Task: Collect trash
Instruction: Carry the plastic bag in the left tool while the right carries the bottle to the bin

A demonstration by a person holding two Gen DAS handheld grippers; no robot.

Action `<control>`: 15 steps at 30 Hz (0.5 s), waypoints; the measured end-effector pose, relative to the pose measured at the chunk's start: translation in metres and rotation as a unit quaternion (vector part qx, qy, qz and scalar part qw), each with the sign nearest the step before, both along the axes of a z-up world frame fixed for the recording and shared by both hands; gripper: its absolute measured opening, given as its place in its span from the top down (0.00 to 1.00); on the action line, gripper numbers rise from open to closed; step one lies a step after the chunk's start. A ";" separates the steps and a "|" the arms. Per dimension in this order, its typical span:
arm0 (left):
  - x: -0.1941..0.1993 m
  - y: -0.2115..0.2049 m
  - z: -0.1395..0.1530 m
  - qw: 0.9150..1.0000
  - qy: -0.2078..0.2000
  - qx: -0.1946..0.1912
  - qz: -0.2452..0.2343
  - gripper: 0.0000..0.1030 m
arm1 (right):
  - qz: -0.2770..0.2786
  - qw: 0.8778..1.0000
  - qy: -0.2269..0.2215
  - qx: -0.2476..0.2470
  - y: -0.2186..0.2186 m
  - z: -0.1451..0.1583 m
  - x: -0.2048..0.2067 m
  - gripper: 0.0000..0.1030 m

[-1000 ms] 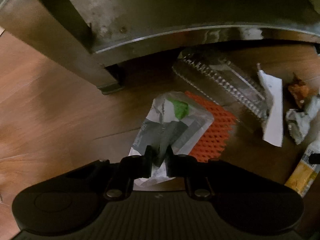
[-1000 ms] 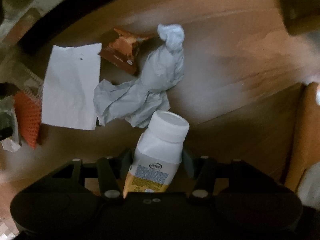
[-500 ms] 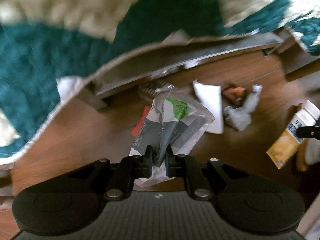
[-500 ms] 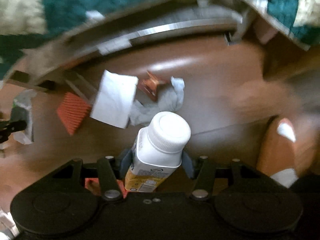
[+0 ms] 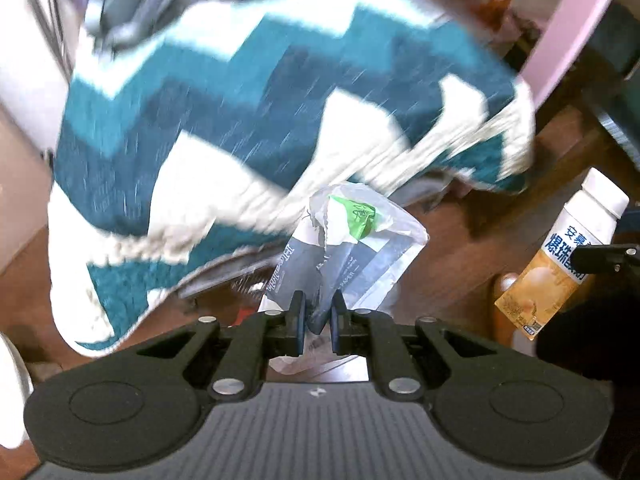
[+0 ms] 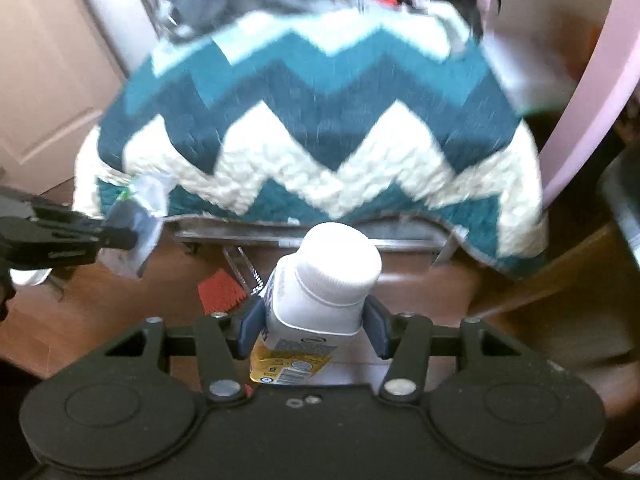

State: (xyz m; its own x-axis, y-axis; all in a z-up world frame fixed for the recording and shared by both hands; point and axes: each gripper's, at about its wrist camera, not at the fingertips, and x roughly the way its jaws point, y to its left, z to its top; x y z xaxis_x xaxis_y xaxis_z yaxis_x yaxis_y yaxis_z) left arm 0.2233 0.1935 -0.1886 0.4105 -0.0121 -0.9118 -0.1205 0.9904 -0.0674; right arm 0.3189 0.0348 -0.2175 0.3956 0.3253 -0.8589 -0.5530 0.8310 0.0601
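Both grippers now raised from floor to level with zigzag blanket [image 6: 320, 128]. Left gripper [image 5: 317, 316]: clamped on plastic wrapper [image 5: 352, 248]. Right gripper [image 6: 312, 320]: clamped on 1 white-capped bottle [image 6: 320, 300], in front of blanket.

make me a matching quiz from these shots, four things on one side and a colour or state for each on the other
Things:
1. wrapper
2. bottle
3. blanket
4. mesh

Matches:
a. teal and white zigzag
b. shut in the left gripper
c. orange, lying on the floor
d. white cap, shut in the right gripper

Pairs: 1-b, 2-d, 3-a, 4-c
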 end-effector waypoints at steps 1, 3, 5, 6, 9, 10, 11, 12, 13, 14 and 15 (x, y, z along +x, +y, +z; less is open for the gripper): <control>-0.001 -0.009 0.012 1.000 -0.008 0.004 -0.003 0.89 | 0.005 1.000 -0.008 0.000 -0.006 0.013 -0.003 0.48; -0.003 -0.029 0.039 1.000 -0.027 0.007 -0.011 0.89 | 0.011 1.000 -0.024 0.002 -0.020 0.041 -0.012 0.48; -0.005 -0.048 0.068 0.999 -0.047 0.009 -0.018 0.89 | 0.015 0.999 -0.034 0.005 -0.035 0.067 -0.020 0.48; -0.005 -0.056 0.081 0.998 -0.056 0.009 -0.022 0.89 | 0.016 0.999 -0.041 0.008 -0.043 0.081 -0.025 0.48; -0.007 -0.083 0.122 0.995 -0.091 0.011 -0.034 0.89 | 0.021 0.997 -0.075 0.016 -0.070 0.125 -0.041 0.48; -0.008 -0.094 0.137 0.994 -0.105 0.014 -0.038 0.89 | 0.023 0.996 -0.087 0.018 -0.079 0.137 -0.046 0.48; -0.007 -0.103 0.150 0.992 -0.117 0.016 -0.043 0.89 | 0.024 0.994 -0.102 0.022 -0.089 0.150 -0.051 0.48; -0.007 -0.112 0.163 0.990 -0.128 0.018 -0.048 0.89 | 0.024 0.993 -0.115 0.026 -0.098 0.161 -0.054 0.48; -0.005 -0.122 0.174 0.989 -0.138 0.019 -0.055 0.89 | 0.022 0.991 -0.127 0.031 -0.108 0.176 -0.058 0.48; -0.004 -0.133 0.188 0.987 -0.149 0.019 -0.062 0.89 | 0.019 0.989 -0.140 0.034 -0.118 0.189 -0.061 0.48; -0.002 -0.142 0.199 0.985 -0.157 0.018 -0.068 0.89 | 0.016 0.988 -0.152 0.034 -0.127 0.199 -0.063 0.48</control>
State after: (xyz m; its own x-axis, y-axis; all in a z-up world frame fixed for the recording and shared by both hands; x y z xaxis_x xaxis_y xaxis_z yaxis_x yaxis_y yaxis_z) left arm 0.2216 0.0512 0.0103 0.6688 -0.0573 -0.7412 0.0355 0.9983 -0.0452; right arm 0.2562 -0.0923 -0.0181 0.6205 0.3955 -0.6772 -0.5805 0.8122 -0.0576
